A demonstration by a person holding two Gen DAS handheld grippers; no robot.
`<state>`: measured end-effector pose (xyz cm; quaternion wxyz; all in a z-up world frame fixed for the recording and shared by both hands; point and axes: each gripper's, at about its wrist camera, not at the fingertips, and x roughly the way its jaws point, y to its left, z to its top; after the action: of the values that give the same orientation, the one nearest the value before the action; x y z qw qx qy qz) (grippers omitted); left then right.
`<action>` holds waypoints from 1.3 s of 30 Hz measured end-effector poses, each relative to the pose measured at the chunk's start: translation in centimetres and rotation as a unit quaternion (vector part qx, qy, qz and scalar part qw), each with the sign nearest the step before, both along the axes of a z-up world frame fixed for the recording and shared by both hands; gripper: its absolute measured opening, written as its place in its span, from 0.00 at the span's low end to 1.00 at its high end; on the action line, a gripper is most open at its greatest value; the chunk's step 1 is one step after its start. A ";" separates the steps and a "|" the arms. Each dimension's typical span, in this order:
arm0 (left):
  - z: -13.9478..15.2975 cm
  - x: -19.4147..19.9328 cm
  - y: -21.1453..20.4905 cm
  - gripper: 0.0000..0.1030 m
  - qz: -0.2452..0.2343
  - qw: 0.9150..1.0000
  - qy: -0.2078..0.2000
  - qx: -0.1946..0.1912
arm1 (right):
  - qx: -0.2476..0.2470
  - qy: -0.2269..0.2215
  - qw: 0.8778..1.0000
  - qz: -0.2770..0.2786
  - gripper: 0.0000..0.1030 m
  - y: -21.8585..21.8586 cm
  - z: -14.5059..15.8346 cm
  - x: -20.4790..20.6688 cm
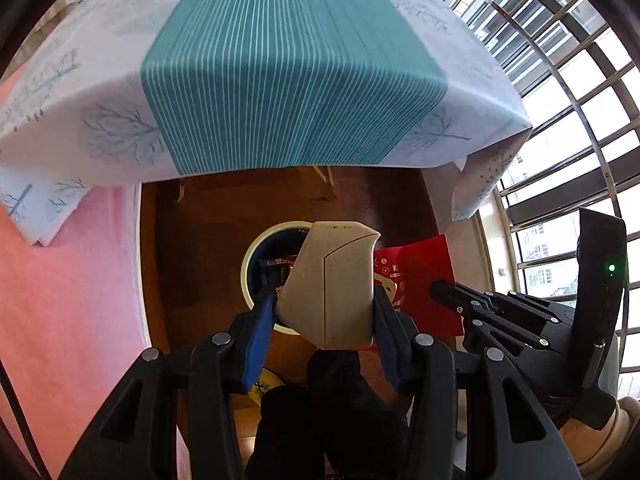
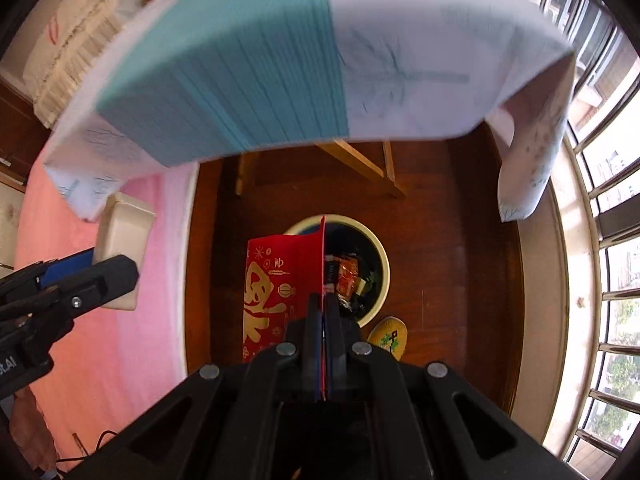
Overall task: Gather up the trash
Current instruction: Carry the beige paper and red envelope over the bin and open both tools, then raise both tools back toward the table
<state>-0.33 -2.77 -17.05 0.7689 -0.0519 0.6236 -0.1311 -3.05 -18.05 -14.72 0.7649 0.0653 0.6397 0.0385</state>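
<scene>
From the left wrist, the left claw (image 1: 324, 320) grips a cream-coloured carton (image 1: 334, 284) between its blue pads, held above the floor with the trash bin (image 1: 256, 256) partly hidden behind it. The red envelope (image 1: 420, 280) and the right claw (image 1: 440, 290) show to the right (only the side of that claw, so its closure is unclear from here). The cloth-covered counter (image 1: 280, 72) fills the upper view.

From the right wrist, the right claw (image 2: 323, 312) is pinched shut on the red envelope's (image 2: 280, 288) edge, just over the bin (image 2: 380, 264), whose wrappers are visible only here. The carton (image 2: 124, 248) hangs well left, over the pink bedding (image 2: 100, 340).

Risk: released now, the carton would likely miss the bin, and the thin envelope could flutter aside.
</scene>
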 end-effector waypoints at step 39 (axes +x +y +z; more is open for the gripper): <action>-4.4 -0.1 0.7 0.79 0.060 0.992 -0.025 0.104 | 0.062 0.031 0.998 -0.009 0.36 0.8 -5.7 2.6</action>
<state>-0.42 -2.03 -21.49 0.7921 -0.0056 0.6100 -0.0201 -0.41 -17.22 -20.41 0.7396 0.1194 0.6588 0.0695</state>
